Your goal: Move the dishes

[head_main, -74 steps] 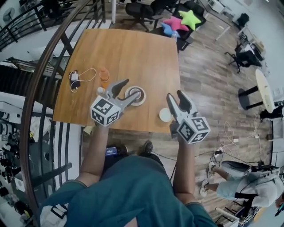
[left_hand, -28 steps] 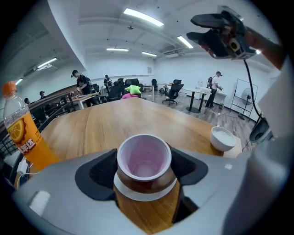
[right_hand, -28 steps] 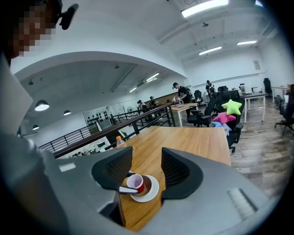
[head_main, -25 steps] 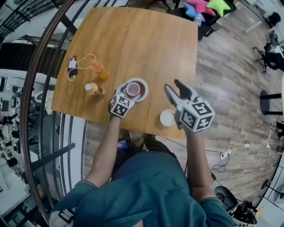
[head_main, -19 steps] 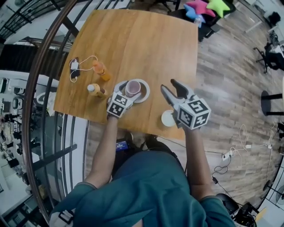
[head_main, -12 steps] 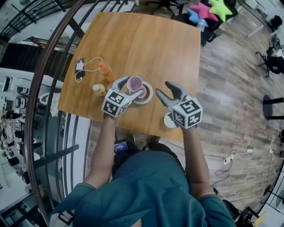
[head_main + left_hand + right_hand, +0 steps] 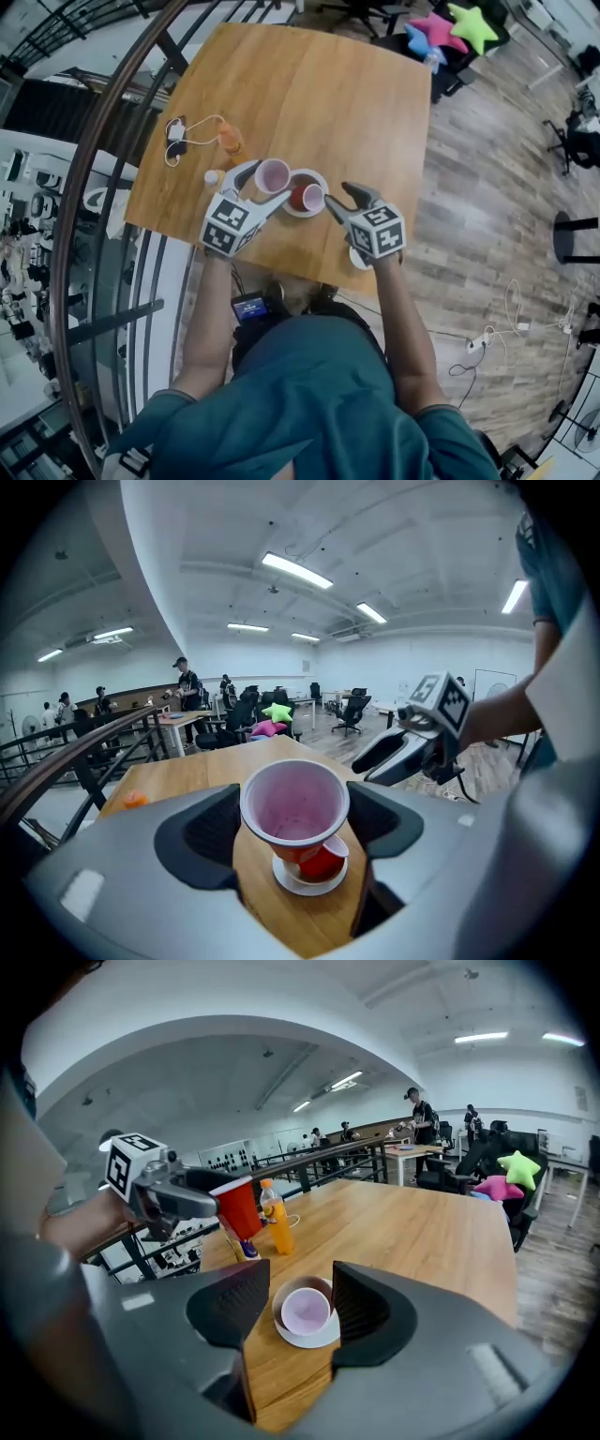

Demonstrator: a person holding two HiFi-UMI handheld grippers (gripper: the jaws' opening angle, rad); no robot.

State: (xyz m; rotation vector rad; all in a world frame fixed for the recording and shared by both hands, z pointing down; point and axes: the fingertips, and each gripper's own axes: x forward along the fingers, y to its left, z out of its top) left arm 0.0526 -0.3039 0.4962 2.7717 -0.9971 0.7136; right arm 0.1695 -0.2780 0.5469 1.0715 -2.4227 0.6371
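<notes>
Plainly, our left gripper [image 7: 295,817] pinches one red cup [image 7: 294,801] above the saucer [image 7: 324,180], near the six-o'clock edge of the table [image 7: 309,84]; our right gripper [image 7: 302,1297] stands spread, facing the second cup [image 7: 306,1312] there. Closing off-centre, we could tip that cup or shove the saucer over the edge.

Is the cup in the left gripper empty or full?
Empty: the cup in the left gripper shows only a bare pink inside.

The square table top [image 7: 309,103] is smooth grained wood, the tapered red cup [image 7: 239,1208] smooth plastic, the round white saucer [image 7: 306,1337] glossy.
</notes>
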